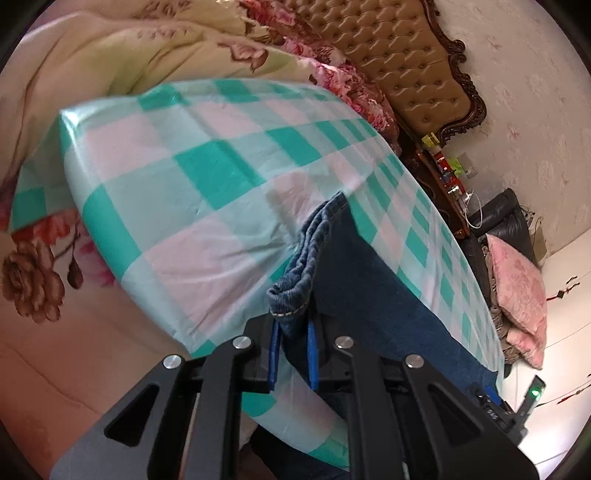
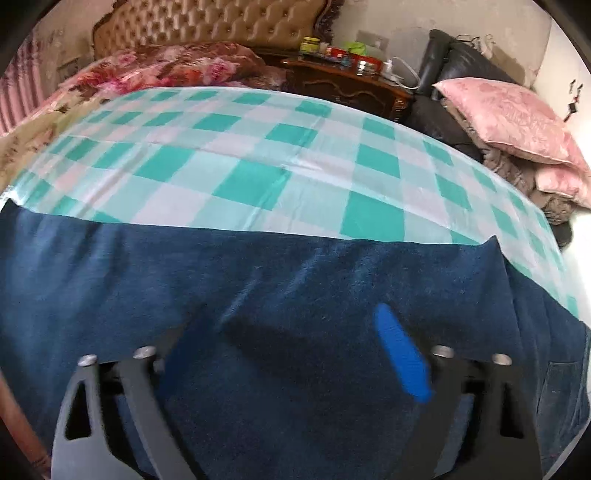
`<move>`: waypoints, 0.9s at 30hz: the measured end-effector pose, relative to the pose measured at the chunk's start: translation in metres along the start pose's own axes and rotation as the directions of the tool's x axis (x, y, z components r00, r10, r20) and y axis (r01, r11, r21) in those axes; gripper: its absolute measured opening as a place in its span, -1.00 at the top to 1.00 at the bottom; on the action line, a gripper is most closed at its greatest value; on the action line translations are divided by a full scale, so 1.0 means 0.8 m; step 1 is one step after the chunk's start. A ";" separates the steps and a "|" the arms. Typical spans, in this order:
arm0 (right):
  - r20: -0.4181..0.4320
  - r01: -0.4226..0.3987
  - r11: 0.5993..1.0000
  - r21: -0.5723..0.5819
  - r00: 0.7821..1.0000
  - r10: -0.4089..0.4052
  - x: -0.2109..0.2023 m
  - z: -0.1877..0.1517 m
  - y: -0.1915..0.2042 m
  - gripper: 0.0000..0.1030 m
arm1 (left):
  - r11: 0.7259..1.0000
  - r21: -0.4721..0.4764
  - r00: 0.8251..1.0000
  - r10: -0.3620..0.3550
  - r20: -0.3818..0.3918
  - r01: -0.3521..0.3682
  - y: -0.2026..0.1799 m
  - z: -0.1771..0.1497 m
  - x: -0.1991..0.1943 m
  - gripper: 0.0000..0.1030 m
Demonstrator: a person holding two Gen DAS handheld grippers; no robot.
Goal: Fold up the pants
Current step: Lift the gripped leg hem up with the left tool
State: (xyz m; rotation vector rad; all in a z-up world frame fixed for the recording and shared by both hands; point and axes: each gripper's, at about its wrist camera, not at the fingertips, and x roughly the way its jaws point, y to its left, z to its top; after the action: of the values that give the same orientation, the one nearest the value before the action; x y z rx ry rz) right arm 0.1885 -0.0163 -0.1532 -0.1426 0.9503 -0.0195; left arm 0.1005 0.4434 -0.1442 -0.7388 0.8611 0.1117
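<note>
The dark blue denim pants (image 1: 369,288) lie along the near edge of a green-and-white checked cloth (image 1: 184,166) on the bed. My left gripper (image 1: 293,328) is shut on the stacked leg cuffs, and the stitched hem bunches up just above its blue pads (image 1: 274,354). In the right wrist view the pants (image 2: 258,280) spread flat across the whole foreground. My right gripper (image 2: 288,317) is open just over this denim. Its blue right pad (image 2: 402,354) is plain to see and the left one is dark and blurred. Nothing is pinched between them.
The checked cloth (image 2: 258,166) covers a bed with a floral quilt (image 1: 110,55) and a tufted headboard (image 2: 207,26). A dark nightstand (image 2: 347,88) holds several small bottles. Pink cushions (image 2: 517,122) lie on a black chair at the right. A pale floor (image 1: 561,332) lies beyond the bed.
</note>
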 end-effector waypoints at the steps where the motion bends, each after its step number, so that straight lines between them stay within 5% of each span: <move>1: -0.002 -0.003 1.000 0.001 1.000 0.003 -0.006 -0.001 -0.002 -0.25 | 1.000 0.001 1.000 0.003 0.002 -0.003 -0.004 0.001 -0.003 0.78; 3: -0.015 -0.021 1.000 0.021 1.000 0.022 -0.013 -0.004 -0.009 -0.06 | 1.000 0.016 1.000 0.006 0.014 -0.006 -0.014 0.006 -0.010 0.79; 9: 0.044 -0.003 1.000 0.015 0.999 0.002 -0.035 -0.020 -0.032 -0.06 | 0.997 0.064 0.998 0.046 0.038 -0.048 -0.044 0.017 -0.029 0.79; 13: -0.042 -0.023 0.999 -0.028 0.999 0.022 -0.013 -0.034 -0.037 -0.11 | 0.994 0.077 0.996 0.069 0.050 -0.073 -0.060 0.017 -0.038 0.79; 17: 0.018 -0.114 0.992 0.062 0.993 0.113 -0.046 -0.040 -0.058 -0.61 | 0.982 0.142 0.991 0.112 0.075 -0.122 -0.087 0.014 -0.050 0.80; 20: 0.010 -0.175 0.981 0.077 0.985 0.175 -0.061 -0.050 -0.069 -0.63 | 0.960 0.216 0.981 0.155 0.114 -0.176 -0.122 0.010 -0.062 0.80; 22: -0.004 -0.209 0.971 0.113 0.978 0.211 -0.065 -0.055 -0.080 -0.63 | 0.918 0.312 0.966 0.199 0.167 -0.244 -0.167 0.000 -0.074 0.80; 24: -0.013 -0.240 0.956 0.169 0.969 0.246 -0.069 -0.060 -0.096 -0.63 | 0.844 0.442 0.947 0.214 0.239 -0.303 -0.227 -0.021 -0.086 0.80; 26: -0.008 -0.267 0.937 0.225 0.961 0.275 -0.076 -0.064 -0.115 -0.63 | 0.756 0.553 0.929 0.206 0.307 -0.350 -0.286 -0.051 -0.091 0.80; 27: 0.002 -0.273 0.928 0.256 0.960 0.281 -0.082 -0.065 -0.129 -0.63 | 0.690 0.623 0.921 0.181 0.345 -0.369 -0.326 -0.078 -0.091 0.80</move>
State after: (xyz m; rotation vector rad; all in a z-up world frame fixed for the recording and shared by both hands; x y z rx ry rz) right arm 0.1129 -0.1194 -0.1165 0.2312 0.9877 0.1176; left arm 0.1093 0.2223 0.0242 0.1146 0.6831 0.1476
